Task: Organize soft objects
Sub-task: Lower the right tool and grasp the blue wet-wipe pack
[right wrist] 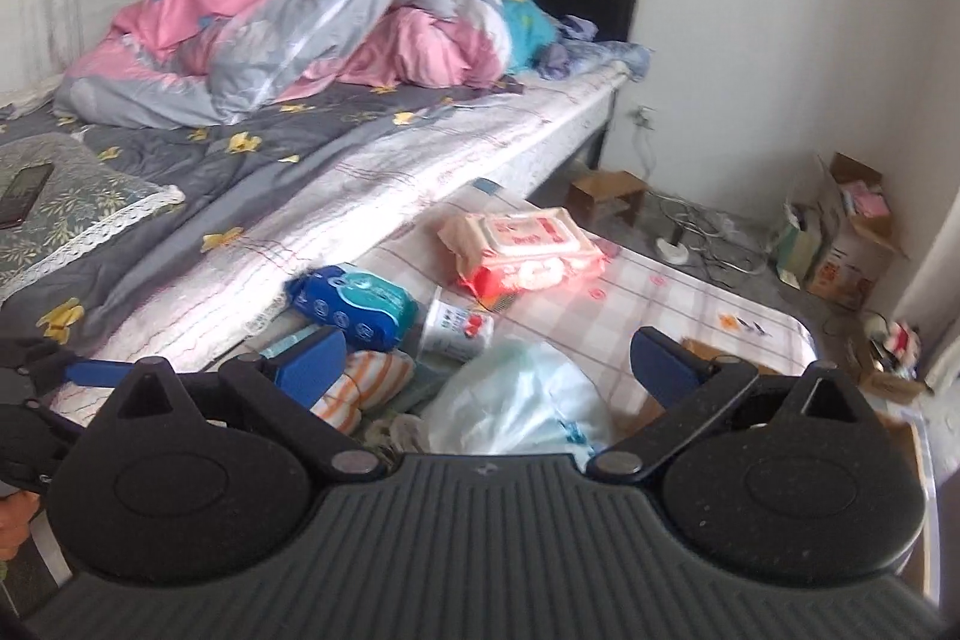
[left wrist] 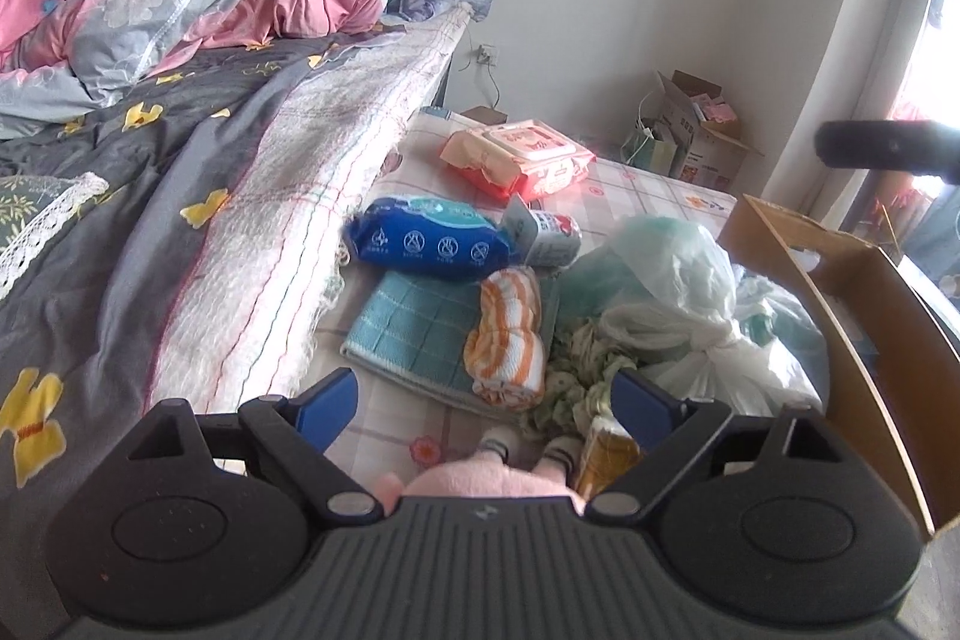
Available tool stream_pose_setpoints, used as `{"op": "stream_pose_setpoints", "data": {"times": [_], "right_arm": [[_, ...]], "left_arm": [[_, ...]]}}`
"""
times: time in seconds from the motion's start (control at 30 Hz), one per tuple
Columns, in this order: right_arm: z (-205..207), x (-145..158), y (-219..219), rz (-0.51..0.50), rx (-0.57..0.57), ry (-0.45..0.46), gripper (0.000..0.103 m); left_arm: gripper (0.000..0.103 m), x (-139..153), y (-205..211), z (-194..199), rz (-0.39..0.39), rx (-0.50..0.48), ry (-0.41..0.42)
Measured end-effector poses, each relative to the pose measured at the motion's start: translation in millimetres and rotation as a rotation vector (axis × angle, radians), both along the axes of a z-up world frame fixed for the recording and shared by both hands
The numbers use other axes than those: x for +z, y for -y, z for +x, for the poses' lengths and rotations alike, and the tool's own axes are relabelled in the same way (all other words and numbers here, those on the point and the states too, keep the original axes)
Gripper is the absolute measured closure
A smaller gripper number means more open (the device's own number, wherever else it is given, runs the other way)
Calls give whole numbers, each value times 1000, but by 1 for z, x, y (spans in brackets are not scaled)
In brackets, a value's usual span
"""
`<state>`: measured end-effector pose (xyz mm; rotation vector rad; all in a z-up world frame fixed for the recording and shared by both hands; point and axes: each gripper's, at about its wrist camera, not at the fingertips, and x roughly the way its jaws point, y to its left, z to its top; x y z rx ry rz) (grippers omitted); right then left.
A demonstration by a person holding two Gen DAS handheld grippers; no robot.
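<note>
On a checked mat on the floor beside the bed lie a folded teal towel [left wrist: 414,334], an orange-striped rolled cloth [left wrist: 510,340] [right wrist: 360,382], a blue wipes pack [left wrist: 426,244] [right wrist: 354,304] and a red wipes pack [left wrist: 516,157] [right wrist: 522,244]. My left gripper [left wrist: 486,406] hovers open over the striped roll's near end, its pads touching nothing. A pink plush toy [left wrist: 480,481] lies under its base. My right gripper [right wrist: 489,364] stands open above a pale plastic bag [right wrist: 516,400] [left wrist: 666,274], with nothing between its fingers.
An open cardboard box [left wrist: 840,292] stands right of the bags. A floral cloth [left wrist: 576,376], a yellow bottle [left wrist: 606,454] and a small white packet [left wrist: 549,232] lie among the items. The bed [right wrist: 360,184] with its heaped quilt fills the left. More boxes [right wrist: 852,226] sit in the corner.
</note>
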<state>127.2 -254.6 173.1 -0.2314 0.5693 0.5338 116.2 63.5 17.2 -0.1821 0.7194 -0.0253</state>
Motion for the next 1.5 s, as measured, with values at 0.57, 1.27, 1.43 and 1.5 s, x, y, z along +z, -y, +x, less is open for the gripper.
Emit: {"op": "stream_pose_setpoints", "data": {"times": [0.57,1.27,1.43,1.5], "right_arm": [[225,-65,-112,178,480,-424,3],[320,-213,-215,139,645,-864,26],[318,-204,-212,164,643,-845,39],[319,-195,-209,187,633,-839,47]], "left_arm": [[22,-33,-15,133,-57,95,-73],[28,-86,-30,206,-145,99,-267],[33,-81,-29,204,-169,106,-253],[33,-76,-32,201,-181,116,-240]]}}
